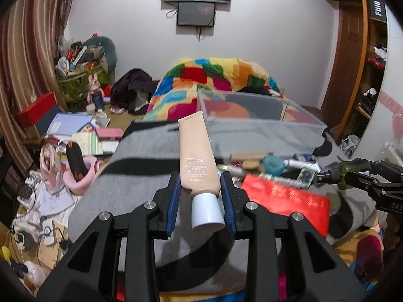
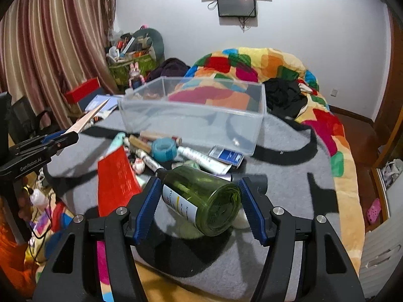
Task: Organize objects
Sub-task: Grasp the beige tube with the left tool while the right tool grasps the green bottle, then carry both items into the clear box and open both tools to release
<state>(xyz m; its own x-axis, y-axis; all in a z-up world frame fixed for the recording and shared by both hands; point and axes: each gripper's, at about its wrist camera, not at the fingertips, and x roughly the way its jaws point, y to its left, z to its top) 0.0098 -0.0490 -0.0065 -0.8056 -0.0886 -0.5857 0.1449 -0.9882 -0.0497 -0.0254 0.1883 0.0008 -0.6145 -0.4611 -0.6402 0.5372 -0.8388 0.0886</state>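
Observation:
My left gripper [image 1: 201, 191] is shut on a beige cream tube [image 1: 196, 151] with a white cap, held above the grey blanket. My right gripper [image 2: 200, 196] is shut on a green bottle [image 2: 201, 198] with a white label, lying across the jaws. A clear plastic bin [image 2: 196, 115] stands ahead on the blanket; it also shows in the left wrist view [image 1: 259, 123]. In front of it lies a heap of small items: a red envelope [image 2: 115, 176], a teal tape roll [image 2: 163, 149], a silver tube [image 2: 201, 161], a blue box [image 2: 226, 156]. The left gripper with the tube appears at the left of the right wrist view [image 2: 68, 136].
A colourful patchwork quilt [image 2: 252, 63] is piled behind the bin. Cluttered floor with papers and boxes [image 1: 75, 130] lies to the left. A striped curtain [image 2: 50, 37] hangs at left. A wooden shelf [image 1: 372, 75] stands at right.

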